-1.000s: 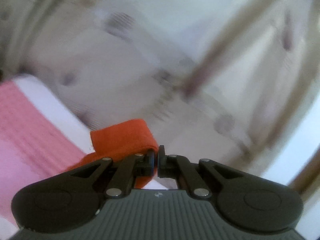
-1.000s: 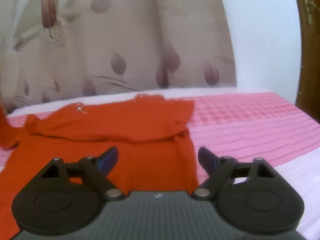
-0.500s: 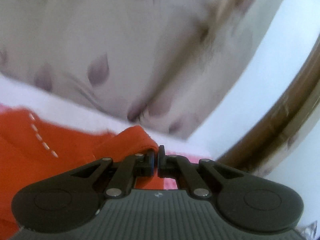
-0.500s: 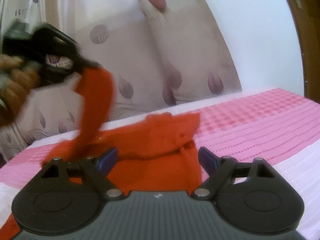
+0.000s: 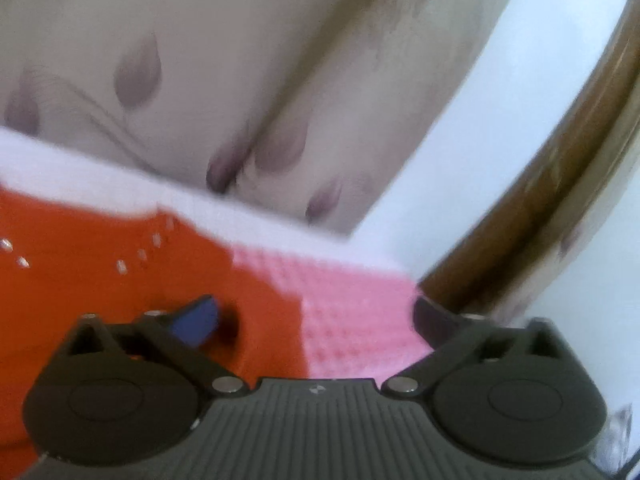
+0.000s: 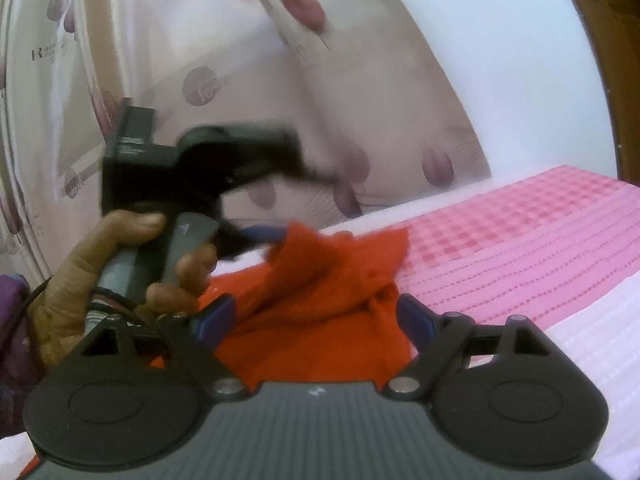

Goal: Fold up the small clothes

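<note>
An orange garment (image 5: 100, 280) with small silver studs lies on the pink checked bedcover (image 5: 352, 312). My left gripper (image 5: 316, 316) hovers low over its right edge. Its jaws are opening wide, and no cloth is pressed between the pads. In the right wrist view a hand (image 6: 80, 280) holds that left gripper (image 6: 300, 206) just above a folded-over flap of the orange garment (image 6: 328, 320). My right gripper (image 6: 314, 316) stands open near the garment's front part, gripping nothing.
A beige curtain (image 6: 360, 100) with purple leaf shapes hangs behind the bed. A white wall (image 6: 500, 60) and a brown wooden door frame (image 6: 600, 60) stand at the right. The pink checked bedcover (image 6: 520, 248) runs on to the right of the garment.
The left gripper swung across and down with an orange flap pinched in it, laid the flap over the garment and opened. The right gripper stayed almost still.
</note>
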The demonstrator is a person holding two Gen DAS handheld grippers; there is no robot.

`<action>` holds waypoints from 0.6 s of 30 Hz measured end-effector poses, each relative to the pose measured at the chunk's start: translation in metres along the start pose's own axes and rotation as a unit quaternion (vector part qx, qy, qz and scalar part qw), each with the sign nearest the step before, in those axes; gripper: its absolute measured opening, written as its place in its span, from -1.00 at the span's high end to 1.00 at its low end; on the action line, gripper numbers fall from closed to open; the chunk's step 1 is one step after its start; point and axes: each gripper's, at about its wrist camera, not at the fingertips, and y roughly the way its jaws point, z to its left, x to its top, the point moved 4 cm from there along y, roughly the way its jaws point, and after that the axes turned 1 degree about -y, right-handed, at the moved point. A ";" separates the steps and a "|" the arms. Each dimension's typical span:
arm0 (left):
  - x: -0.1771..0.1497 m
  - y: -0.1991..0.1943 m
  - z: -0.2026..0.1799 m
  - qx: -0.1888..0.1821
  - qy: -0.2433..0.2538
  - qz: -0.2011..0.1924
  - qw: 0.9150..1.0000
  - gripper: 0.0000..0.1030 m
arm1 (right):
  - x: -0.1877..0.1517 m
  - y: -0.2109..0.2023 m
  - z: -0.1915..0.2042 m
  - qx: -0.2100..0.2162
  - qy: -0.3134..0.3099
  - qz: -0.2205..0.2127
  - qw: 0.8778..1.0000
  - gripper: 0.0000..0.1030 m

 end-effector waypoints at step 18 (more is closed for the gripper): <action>-0.061 -0.163 0.167 0.191 -0.071 -0.100 0.974 -0.98 | 0.040 0.072 0.062 -0.020 -0.236 0.069 0.969 -0.68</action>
